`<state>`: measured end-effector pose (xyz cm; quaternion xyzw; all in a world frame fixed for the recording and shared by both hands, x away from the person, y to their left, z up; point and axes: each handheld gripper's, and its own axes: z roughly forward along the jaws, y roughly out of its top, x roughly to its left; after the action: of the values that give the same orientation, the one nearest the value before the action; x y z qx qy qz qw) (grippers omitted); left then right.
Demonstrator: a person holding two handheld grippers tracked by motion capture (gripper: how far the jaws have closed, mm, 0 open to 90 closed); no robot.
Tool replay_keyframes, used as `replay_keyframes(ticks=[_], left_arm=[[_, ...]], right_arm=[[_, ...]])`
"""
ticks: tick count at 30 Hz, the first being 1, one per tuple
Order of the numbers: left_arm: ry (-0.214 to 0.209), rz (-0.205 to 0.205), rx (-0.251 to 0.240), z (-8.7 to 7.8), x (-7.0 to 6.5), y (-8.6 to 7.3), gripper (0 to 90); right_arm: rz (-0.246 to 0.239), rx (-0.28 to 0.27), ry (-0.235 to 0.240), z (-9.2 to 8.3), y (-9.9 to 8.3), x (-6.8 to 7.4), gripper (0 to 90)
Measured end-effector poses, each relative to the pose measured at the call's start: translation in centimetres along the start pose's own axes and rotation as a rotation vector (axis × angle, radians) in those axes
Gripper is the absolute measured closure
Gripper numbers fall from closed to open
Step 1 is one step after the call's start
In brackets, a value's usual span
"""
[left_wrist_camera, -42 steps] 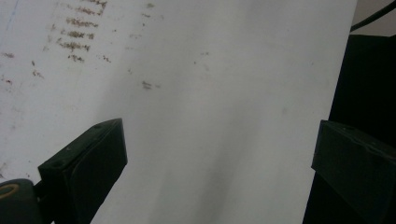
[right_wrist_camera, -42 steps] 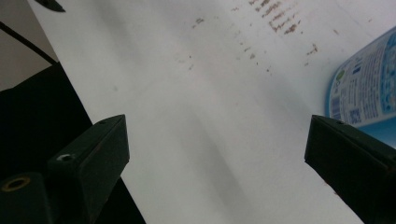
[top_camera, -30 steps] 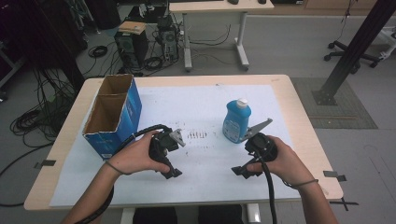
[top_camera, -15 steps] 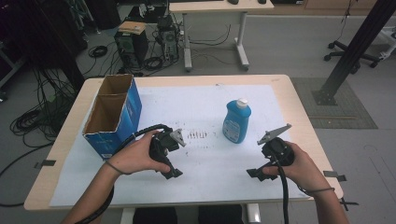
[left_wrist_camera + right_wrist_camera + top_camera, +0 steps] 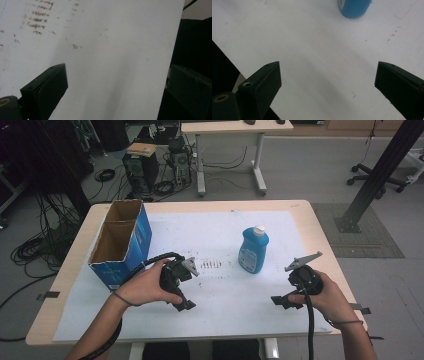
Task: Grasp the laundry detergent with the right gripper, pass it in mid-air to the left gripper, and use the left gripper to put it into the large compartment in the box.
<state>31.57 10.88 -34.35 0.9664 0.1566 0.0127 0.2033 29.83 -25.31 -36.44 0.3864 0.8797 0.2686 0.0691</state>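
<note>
Open-topped blue cardboard box (image 5: pixel 120 245) at the table's (image 5: pixel 320 227) left edge, on the white sheet (image 5: pixel 215 295). Left hand-held gripper (image 5: pixel 183 304) resting low near the front edge, jaws wide apart, empty. Blue detergent bottle (image 5: pixel 253 251) upright right of centre, white cap on, well apart from both tools. Right hand-held gripper (image 5: pixel 278 301) near the front right corner, jaws spread, nothing between them. Best approach, judging from this: square the right jaws to the bottle's body, close below the shoulder, lift straight.

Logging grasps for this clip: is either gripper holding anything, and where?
Nothing is held. Left gripper and right gripper both stand open over white paper.
</note>
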Motion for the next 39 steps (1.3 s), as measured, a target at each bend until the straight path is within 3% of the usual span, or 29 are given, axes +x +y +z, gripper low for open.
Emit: replay_keyframes(ticks=[12, 30, 39], left_arm=[[-0.003, -0.01, -0.01, -0.1, 0.2, -0.2, 3.4], [-0.016, -0.015, -0.01, 0.3, 0.6, -0.3, 3.4], [-0.021, -0.021, -0.014, 0.6, 0.9, -0.4, 3.4]], right_arm=[[0.006, -0.029, -0.022, 0.7, 0.2, -0.7, 6.9], [0.027, -0.178, -0.05, 3.5, 1.5, -2.4, 6.8], [0.021, -0.249, -0.035, 4.8, 2.7, -2.8, 6.7]])
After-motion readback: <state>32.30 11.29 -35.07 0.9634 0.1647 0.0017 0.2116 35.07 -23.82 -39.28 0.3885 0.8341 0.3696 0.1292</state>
